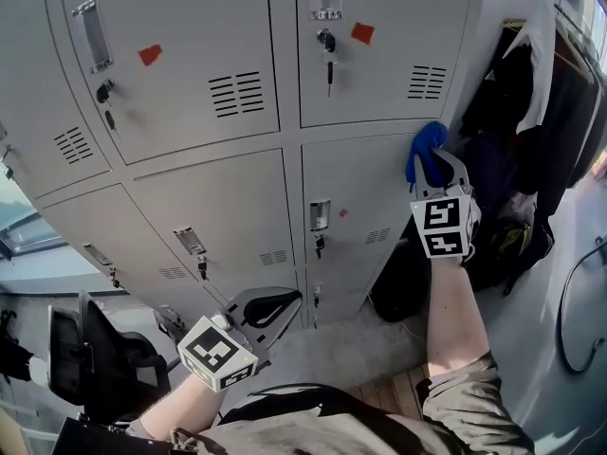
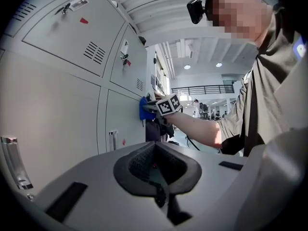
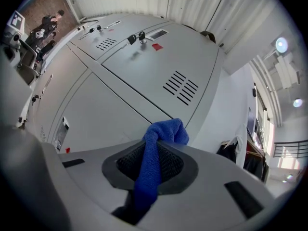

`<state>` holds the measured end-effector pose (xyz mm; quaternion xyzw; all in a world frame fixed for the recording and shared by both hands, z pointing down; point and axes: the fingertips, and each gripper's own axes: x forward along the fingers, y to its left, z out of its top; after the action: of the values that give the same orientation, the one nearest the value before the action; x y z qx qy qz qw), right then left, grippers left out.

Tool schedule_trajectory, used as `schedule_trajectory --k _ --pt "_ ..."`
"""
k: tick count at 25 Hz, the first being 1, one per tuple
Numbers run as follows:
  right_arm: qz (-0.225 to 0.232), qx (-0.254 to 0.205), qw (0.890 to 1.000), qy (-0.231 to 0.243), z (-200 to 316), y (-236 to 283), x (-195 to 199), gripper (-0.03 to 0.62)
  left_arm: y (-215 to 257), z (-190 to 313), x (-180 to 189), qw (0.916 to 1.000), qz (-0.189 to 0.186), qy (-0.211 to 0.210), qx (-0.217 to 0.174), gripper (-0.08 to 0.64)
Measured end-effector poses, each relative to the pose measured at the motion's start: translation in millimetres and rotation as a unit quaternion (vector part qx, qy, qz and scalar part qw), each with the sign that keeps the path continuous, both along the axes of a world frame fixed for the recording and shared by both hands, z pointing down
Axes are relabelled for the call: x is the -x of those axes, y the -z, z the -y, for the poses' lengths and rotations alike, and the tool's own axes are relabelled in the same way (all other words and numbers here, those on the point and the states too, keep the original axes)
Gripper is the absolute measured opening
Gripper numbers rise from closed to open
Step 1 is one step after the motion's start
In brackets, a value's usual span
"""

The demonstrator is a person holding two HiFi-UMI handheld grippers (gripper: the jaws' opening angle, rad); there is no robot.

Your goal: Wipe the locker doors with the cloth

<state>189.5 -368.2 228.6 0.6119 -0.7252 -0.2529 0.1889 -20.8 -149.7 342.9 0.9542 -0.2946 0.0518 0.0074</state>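
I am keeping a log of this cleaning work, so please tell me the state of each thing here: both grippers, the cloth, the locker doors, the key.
Right gripper: shut on the cloth.
Left gripper: shut, empty.
Cloth: bunched, at a middle door's right edge.
Doors: those in view closed.
Key: in the upper right door's lock.

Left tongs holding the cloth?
No: the blue cloth sits pinched in the right tongs; the left tongs are shut with nothing between them.

Lower end of the cloth [image 3: 150, 167] is hidden between the jaws.
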Motion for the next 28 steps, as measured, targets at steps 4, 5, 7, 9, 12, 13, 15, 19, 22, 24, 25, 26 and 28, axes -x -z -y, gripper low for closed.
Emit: schedule_trajectory --k 4,5,7,9,12,13,15,19,22,24,25,26,28 --pt "0.001 -0.005 1.000 0.029 -21.5 -0.6 41.5 0.057 0.4 -7.5 7.4 0.9999 -0.003 -0.012 -0.001 0.009" --pt "0.000 -0.006 0.999 0.038 -28.4 -1.4 55.6 0.057 0.5 -8.9 12.4 0.9999 -0.003 -0.013 0.000 0.008" --pt "-0.001 -0.007 0.998 0.058 -41.7 -3.6 85.9 0.057 2.2 -10.7 24.5 0.9999 -0.004 -0.013 -0.001 0.009" --pt "-0.011 -0.010 0.997 0.077 -52.5 -4.6 118.6 0.057 4.3 -13.0 37.6 0.9999 -0.006 -0.010 -0.003 0.009" --pt "-0.042 -0.014 0.994 0.098 -60.4 -7.3 164.7 0.057 3.0 -20.6 54.9 0.9999 -0.007 -0.010 -0.002 0.009" --pt "-0.050 -0.012 0.993 0.102 -59.7 -9.5 176.7 0.057 2.6 -23.3 60.7 0.9999 -0.007 -0.009 -0.002 0.009" --pt "-0.057 -0.005 0.993 0.103 -55.7 -15.3 193.2 0.057 2.5 -28.6 73.6 1.0000 -0.007 -0.005 -0.002 0.009" --pt "-0.048 0.003 0.994 0.094 -48.4 -22.6 204.5 0.057 2.8 -35.2 101.5 0.9999 -0.002 0.011 0.000 0.009" --pt "-0.054 0.000 0.995 0.086 -46.4 -22.6 203.5 0.057 0.4 -35.5 113.1 0.9998 -0.006 0.020 0.004 0.009" --pt "-0.058 0.003 0.995 0.079 -44.1 -25.5 196.3 0.057 -0.3 -36.6 113.6 0.9997 -0.007 0.021 0.005 0.009" --pt "-0.059 0.006 0.996 0.074 -42.0 -28.0 189.5 0.057 -0.7 -37.1 112.2 0.9998 -0.006 0.021 0.005 0.009" --pt "-0.058 0.009 0.996 0.068 -39.3 -30.6 180.7 0.057 -1.4 -37.1 110.1 0.9998 -0.005 0.020 0.006 0.008" --pt "-0.058 0.014 0.997 0.055 -32.9 -35.2 159.5 0.057 -3.0 -35.9 104.1 0.9998 -0.003 0.019 0.008 0.009"
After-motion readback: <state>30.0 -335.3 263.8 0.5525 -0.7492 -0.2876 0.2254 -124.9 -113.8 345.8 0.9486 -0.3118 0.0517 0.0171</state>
